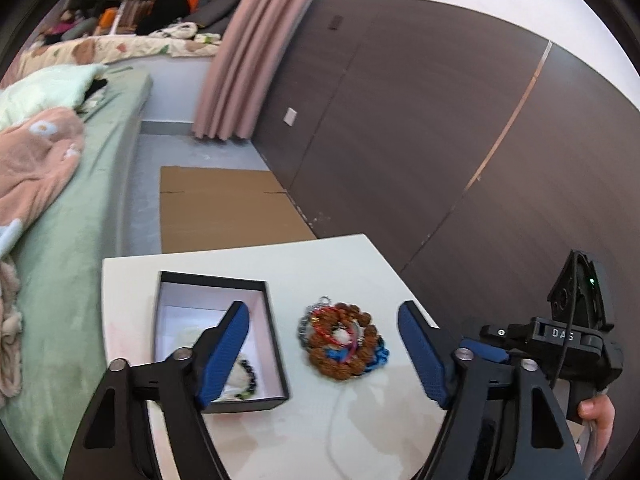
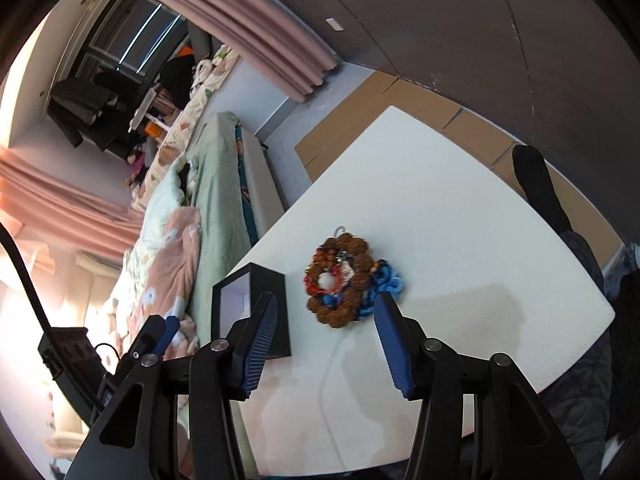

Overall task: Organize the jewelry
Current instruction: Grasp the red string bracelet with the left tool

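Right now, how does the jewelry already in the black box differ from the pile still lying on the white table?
The jewelry in the box is a dark beaded bracelet with something pale beside it; the pile is mostly big brown beads with red and blue strands and a silver chain. The boxed pieces lie inside the black box, partly hidden by a gripper's finger; the pile sits on the bare table, heaped and tangled. Neither is being held.

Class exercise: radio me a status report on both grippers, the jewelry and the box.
Left gripper and right gripper: jaws open, empty. Jewelry pile on table, beside open box; some beads already inside. Path clear.
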A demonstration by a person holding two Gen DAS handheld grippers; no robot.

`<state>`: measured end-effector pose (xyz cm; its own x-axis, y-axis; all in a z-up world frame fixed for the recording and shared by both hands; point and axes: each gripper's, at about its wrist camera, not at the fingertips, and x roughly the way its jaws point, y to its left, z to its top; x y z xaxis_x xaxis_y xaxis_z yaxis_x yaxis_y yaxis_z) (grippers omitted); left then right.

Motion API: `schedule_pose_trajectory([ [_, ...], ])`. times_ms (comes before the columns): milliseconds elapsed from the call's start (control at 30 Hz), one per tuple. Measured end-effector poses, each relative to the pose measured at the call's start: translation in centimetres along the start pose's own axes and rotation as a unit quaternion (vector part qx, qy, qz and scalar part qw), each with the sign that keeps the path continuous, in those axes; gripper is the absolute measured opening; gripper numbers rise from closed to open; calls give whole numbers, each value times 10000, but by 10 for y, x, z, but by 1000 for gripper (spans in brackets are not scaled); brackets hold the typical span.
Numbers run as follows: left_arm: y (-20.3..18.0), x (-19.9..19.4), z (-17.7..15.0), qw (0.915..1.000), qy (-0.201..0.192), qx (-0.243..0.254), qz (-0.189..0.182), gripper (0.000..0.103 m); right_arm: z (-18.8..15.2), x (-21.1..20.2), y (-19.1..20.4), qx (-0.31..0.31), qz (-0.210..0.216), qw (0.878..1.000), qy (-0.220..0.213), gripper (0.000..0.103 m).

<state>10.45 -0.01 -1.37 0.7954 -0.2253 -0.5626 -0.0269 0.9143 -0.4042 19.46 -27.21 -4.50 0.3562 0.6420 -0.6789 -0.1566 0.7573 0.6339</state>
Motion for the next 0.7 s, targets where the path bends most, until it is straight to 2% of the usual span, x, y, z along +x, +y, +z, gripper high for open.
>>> schedule_pose_trajectory([
  [267,-24,42,-17,9985,443,303,126,48,2,-3,-38,143,-19,9999,32,52],
  [467,-36,80,-30,9944,859,473,388,33,5,-6,-71,353,26,9994,-2,52],
  [600,-39,99,-34,9915,951,491,739,24,10,-2,-89,478,101,9988,45,52],
  [700,-34,113,-37,9893,1005,421,966,23,14,4,-100,539,144,9984,95,52],
])
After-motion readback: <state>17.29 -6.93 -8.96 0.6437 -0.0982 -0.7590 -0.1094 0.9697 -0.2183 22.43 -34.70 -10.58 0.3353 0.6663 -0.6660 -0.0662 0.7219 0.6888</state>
